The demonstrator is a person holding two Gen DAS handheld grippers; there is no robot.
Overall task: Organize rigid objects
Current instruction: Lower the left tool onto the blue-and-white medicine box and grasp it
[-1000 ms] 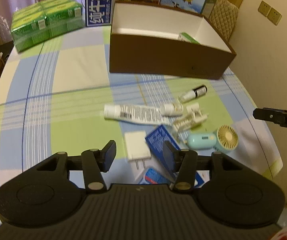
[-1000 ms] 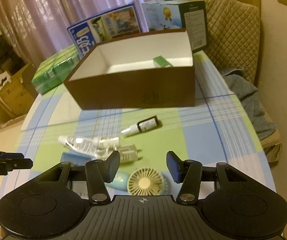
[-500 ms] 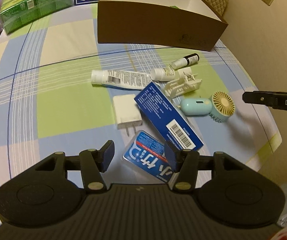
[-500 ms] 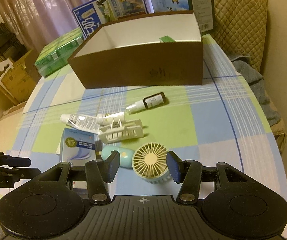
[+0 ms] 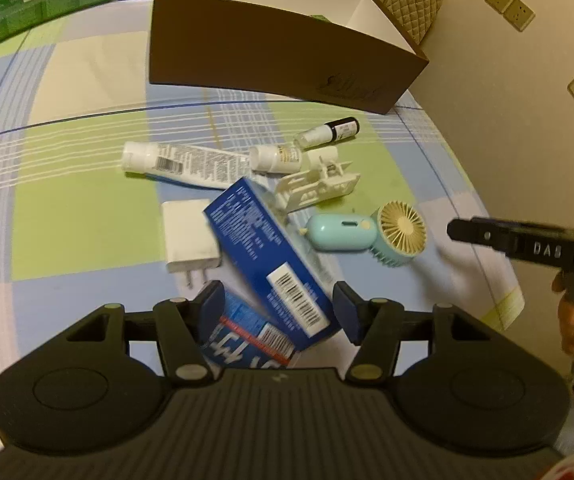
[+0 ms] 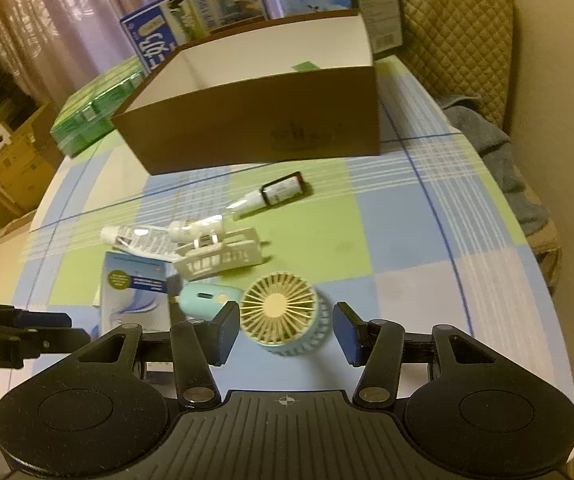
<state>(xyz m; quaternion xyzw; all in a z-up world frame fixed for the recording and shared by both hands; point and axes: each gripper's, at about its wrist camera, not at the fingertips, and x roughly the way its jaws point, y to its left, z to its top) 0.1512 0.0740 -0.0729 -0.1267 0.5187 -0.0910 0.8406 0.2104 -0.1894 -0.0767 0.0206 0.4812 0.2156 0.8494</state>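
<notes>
Left wrist view: left hand-held gripper (image 5: pixel 277 302) tilted steeply down over the bench (image 5: pixel 87 216), jaws opening, straddling the near end of a long blue carton (image 5: pixel 271 256) without pressing on it. Carton stiff, rectangular, glossy, with a white barcode patch; lying across a flat blue-and-white packet (image 5: pixel 243 346). Beside it a smooth white charger block (image 5: pixel 189 236) with metal prongs. Further off, a soft white tube (image 5: pixel 185 164), a small white bottle (image 5: pixel 277 158), a dark-capped vial (image 5: pixel 329 132), a ribbed cream plastic clip (image 5: pixel 319 188) and a mint handheld fan (image 5: pixel 367 232) with a round cream grille. Brown cardboard box (image 5: pixel 271 52), white inside, at the far side. Checked cloth in blue, green and white. Right hand-held gripper (image 5: pixel 483 234) reaching in level from the right edge, fingers (image 5: pixel 571 316) curled on its handle.

Right wrist view: right hand-held gripper (image 6: pixel 287 330) angled down, jaws partly apart, flanking the fan head (image 6: pixel 279 312) with a gap each side. Left hand-held gripper at the left edge.
</notes>
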